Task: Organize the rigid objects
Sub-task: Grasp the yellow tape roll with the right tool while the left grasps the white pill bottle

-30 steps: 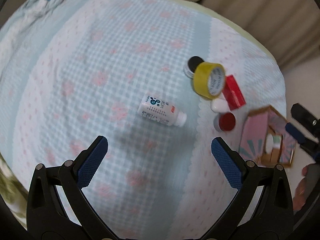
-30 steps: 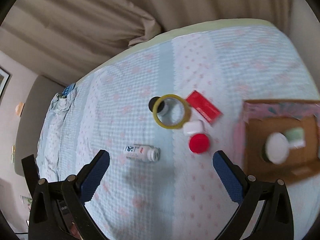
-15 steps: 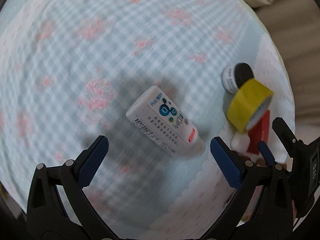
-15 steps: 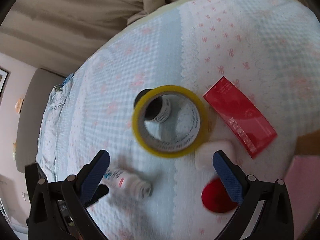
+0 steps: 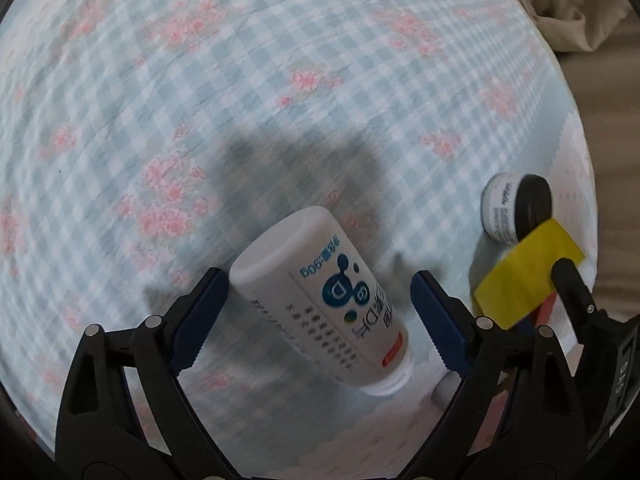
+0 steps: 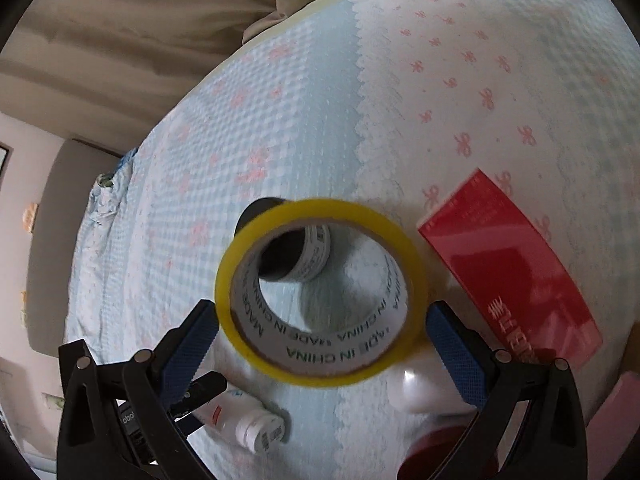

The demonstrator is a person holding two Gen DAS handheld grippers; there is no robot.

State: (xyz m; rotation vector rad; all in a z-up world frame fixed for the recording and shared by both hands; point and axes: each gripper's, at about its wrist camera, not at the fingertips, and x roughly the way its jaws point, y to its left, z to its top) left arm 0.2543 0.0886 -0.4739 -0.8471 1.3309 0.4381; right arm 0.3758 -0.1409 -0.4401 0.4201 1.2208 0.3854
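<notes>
A white bottle (image 5: 324, 304) with a blue logo lies on its side on the checked bedspread. My left gripper (image 5: 316, 312) is open, its blue pads on either side of the bottle. A yellow tape roll (image 6: 320, 292) stands tilted on the bed. My right gripper (image 6: 320, 344) is open with its pads flanking the roll's lower part. The roll also shows in the left wrist view (image 5: 524, 276), and the bottle in the right wrist view (image 6: 244, 424).
A small white jar with a black lid (image 5: 516, 208) lies behind the roll (image 6: 296, 252). A red flat box (image 6: 508, 268) lies right of the roll. A white case (image 6: 424, 388) and a red lid (image 6: 436, 452) sit near the right fingers. Beige curtains (image 6: 140, 40) hang beyond the bed.
Both grippers moved down and forward. The left one closed in around the bottle, the right one around the tape roll. Both stay open.
</notes>
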